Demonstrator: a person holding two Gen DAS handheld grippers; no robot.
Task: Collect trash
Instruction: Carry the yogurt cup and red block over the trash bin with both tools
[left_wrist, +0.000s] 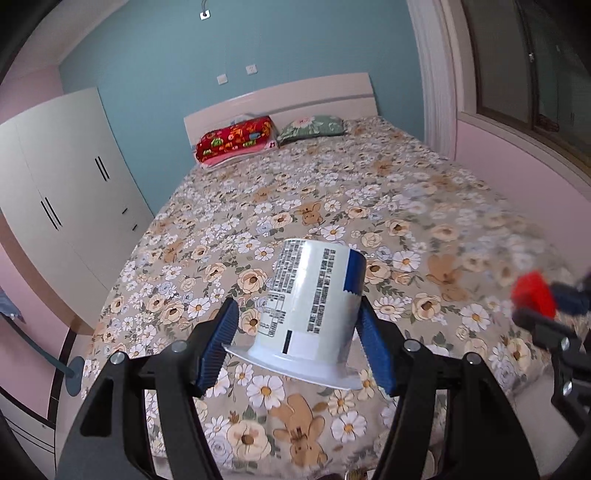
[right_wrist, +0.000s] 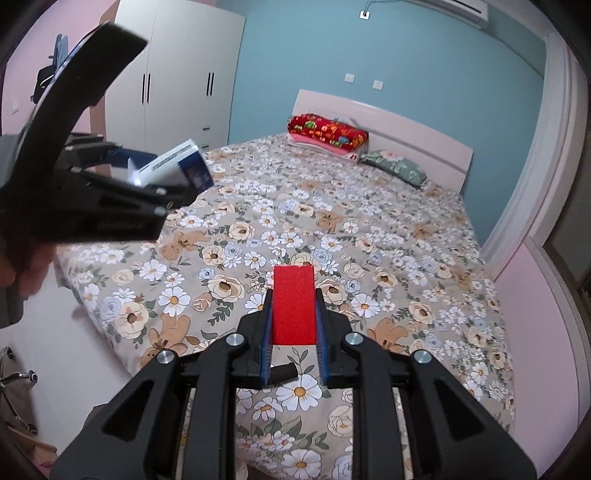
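Note:
A white plastic cup (left_wrist: 314, 295) with black print and a blue band hangs above the bed, its flanged rim toward the camera. My left gripper (left_wrist: 297, 306) is shut on it, blue pads against its sides and rim. In the right wrist view the same cup (right_wrist: 177, 166) shows tilted in the left gripper (right_wrist: 147, 177) at the upper left. My right gripper (right_wrist: 293, 295) is shut on a flat red piece (right_wrist: 293, 280) that sticks out past the fingertips. That red piece (left_wrist: 533, 291) also appears blurred at the right edge of the left wrist view.
Below both grippers lies a bed with a floral sheet (left_wrist: 332, 192). A red pillow (left_wrist: 236, 142) and a green pillow (left_wrist: 314, 127) rest against the headboard. A white wardrobe (left_wrist: 62, 192) stands left of the bed, a window (left_wrist: 524, 74) to its right. A chair base (right_wrist: 14, 376) sits on the floor.

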